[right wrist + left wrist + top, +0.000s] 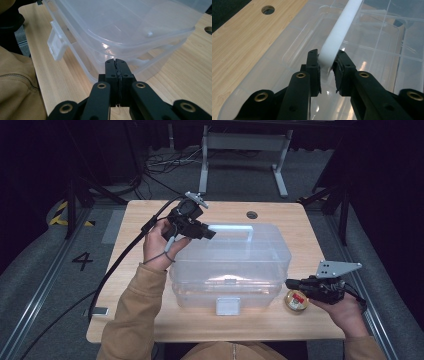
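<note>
A clear plastic storage box (235, 265) with a lid stands in the middle of the wooden table (145, 220). My left gripper (210, 234) reaches over the lid's far left end and is shut on the white carry handle (342, 27), which runs away between the pads at the left gripper (326, 53). My right gripper (290, 283) hovers level at the box's front right corner, jaws pressed together with nothing between them. In the right gripper view the right gripper (115, 61) points at the seam under the lid's rim.
A white latch (228, 305) hangs at the middle of the box's front wall. A small round tin (296, 300) with a red label lies on the table under my right gripper. A cable hole (252, 214) sits behind the box. Bare wood flanks the box.
</note>
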### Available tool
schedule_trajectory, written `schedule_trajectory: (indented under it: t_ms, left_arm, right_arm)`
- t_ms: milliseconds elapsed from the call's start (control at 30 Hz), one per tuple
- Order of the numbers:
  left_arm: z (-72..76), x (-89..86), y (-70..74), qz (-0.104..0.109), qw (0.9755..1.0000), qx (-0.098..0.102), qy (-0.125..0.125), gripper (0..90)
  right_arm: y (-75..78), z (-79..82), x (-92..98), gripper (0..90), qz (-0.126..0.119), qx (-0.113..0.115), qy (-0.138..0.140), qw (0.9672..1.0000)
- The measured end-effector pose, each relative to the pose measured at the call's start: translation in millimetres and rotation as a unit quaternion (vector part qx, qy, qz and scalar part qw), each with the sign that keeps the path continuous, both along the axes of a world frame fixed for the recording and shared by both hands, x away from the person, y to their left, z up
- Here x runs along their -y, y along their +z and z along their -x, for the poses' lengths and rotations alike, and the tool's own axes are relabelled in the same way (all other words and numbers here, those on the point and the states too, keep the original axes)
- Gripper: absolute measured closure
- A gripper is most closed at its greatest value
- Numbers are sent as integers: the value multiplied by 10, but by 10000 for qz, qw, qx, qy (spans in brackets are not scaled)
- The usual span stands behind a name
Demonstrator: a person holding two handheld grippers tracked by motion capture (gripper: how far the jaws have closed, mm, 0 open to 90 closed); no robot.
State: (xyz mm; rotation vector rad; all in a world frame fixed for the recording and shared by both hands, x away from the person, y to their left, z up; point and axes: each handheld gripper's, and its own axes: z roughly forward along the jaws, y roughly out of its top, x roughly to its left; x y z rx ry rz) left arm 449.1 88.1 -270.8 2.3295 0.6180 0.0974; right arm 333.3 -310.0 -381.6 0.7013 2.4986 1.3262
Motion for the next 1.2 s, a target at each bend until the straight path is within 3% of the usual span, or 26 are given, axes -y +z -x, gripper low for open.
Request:
schedule_trajectory:
  t_ms: [133,300,433,600,767,967,1033,1200]
  left_arm:
    - [6,0,-3,-2,10000,34,8,757]
    - [13,-2,-12,11,10000,24,15,752]
    - [39,-51,-2,353,9994,54,22,685]
    - [73,-112,30,411,9991,76,34,622]
    - [166,-225,81,386,9987,285,159,600]
    - [323,-466,180,663,9953,550,437,678]
    - [375,-531,206,763,9944,534,492,719]
    - [513,-659,248,788,9937,527,598,809]
  right_arm:
    - [-5,3,-20,896,-28,62,28,10000]
    - [-3,-12,-28,900,-17,-22,-21,10000]
    - [15,-23,-32,900,7,-139,-119,9998]
    - [25,-30,-42,900,55,-118,-148,9998]
    - [69,-37,-42,900,27,-30,-174,9998]
    - [131,-73,-27,900,-98,53,-151,9998]
    - [155,-86,-33,900,-103,95,-162,9998]
    - [236,-127,-38,900,-208,195,-155,9995]
